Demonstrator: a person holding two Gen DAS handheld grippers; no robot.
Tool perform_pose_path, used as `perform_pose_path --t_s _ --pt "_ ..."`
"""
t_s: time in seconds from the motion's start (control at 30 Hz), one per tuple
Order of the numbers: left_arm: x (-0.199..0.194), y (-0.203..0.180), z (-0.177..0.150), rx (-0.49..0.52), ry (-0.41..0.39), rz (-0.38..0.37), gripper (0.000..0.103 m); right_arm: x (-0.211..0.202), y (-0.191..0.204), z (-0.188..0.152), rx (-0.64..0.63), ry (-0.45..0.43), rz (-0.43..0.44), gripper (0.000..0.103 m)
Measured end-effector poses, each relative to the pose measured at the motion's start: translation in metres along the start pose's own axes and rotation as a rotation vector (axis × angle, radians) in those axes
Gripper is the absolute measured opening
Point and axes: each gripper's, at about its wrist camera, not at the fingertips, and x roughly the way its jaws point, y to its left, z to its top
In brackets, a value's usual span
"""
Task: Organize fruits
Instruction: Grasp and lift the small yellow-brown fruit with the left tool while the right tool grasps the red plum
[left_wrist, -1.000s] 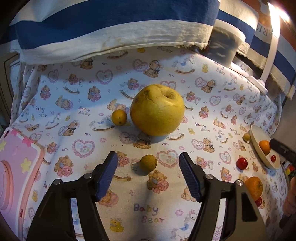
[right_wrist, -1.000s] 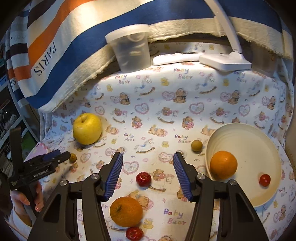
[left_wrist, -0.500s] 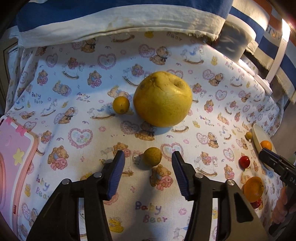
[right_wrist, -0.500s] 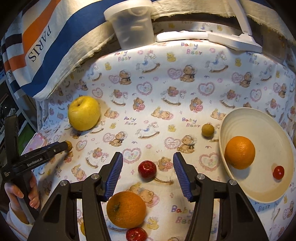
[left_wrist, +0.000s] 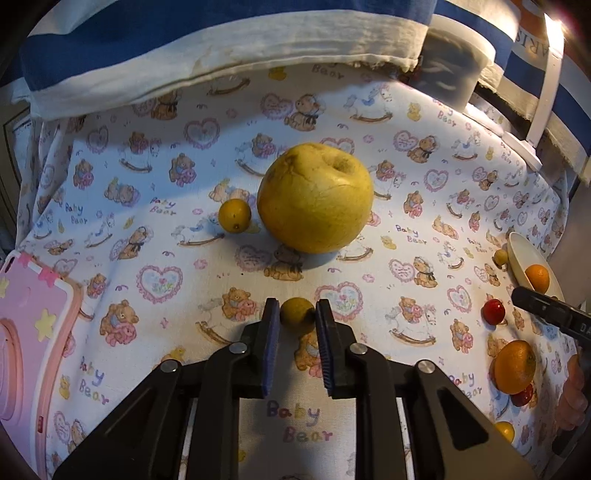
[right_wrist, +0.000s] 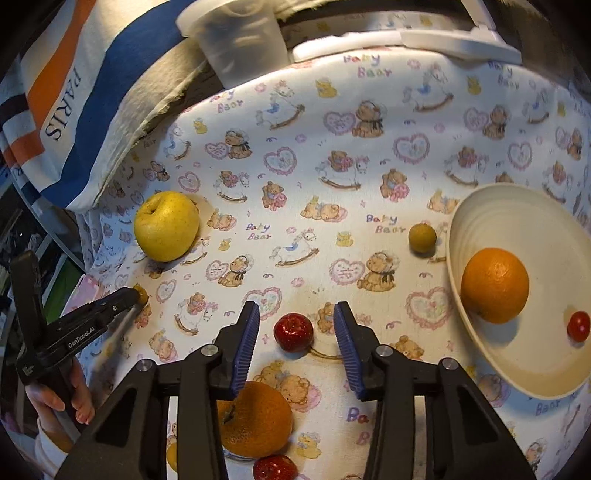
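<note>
My left gripper (left_wrist: 296, 317) is shut on a small yellow-green fruit (left_wrist: 297, 315) that rests on the bear-print cloth, both pads touching it. Behind it lie a big yellow apple (left_wrist: 314, 197) and a small orange-yellow fruit (left_wrist: 234, 215). My right gripper (right_wrist: 293, 321) is closing around a small red fruit (right_wrist: 293, 331), with gaps still on both sides. A cream plate (right_wrist: 517, 229) at the right holds an orange (right_wrist: 495, 290) and a cherry tomato (right_wrist: 578, 326).
Another orange (right_wrist: 255, 419) and a red fruit (right_wrist: 275, 468) lie under the right gripper. A small yellow-green fruit (right_wrist: 422, 238) sits beside the plate. A plastic cup (right_wrist: 240, 40), white lamp base (right_wrist: 443, 38) and striped cloth (right_wrist: 74, 92) line the back; a pink case (left_wrist: 26, 339) lies left.
The left jaws have come together onto the small yellow-green fruit. The right gripper has sunk toward the red fruit and its jaws have narrowed around it.
</note>
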Motion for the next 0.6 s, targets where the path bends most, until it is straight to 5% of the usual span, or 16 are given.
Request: perform_pose_path --t_s 0.23,0.6 --pt "-0.009 -0.001 0.002 0.001 -0.023 -0.015 0.011 0.014 0.000 -0.002 -0.001 0.039 -0.015 0.044" --pt "-0.005 -0.003 0.001 0.012 -0.014 0.014 0.012 0.029 0.010 -0.007 -0.049 0.079 -0.046 0.028"
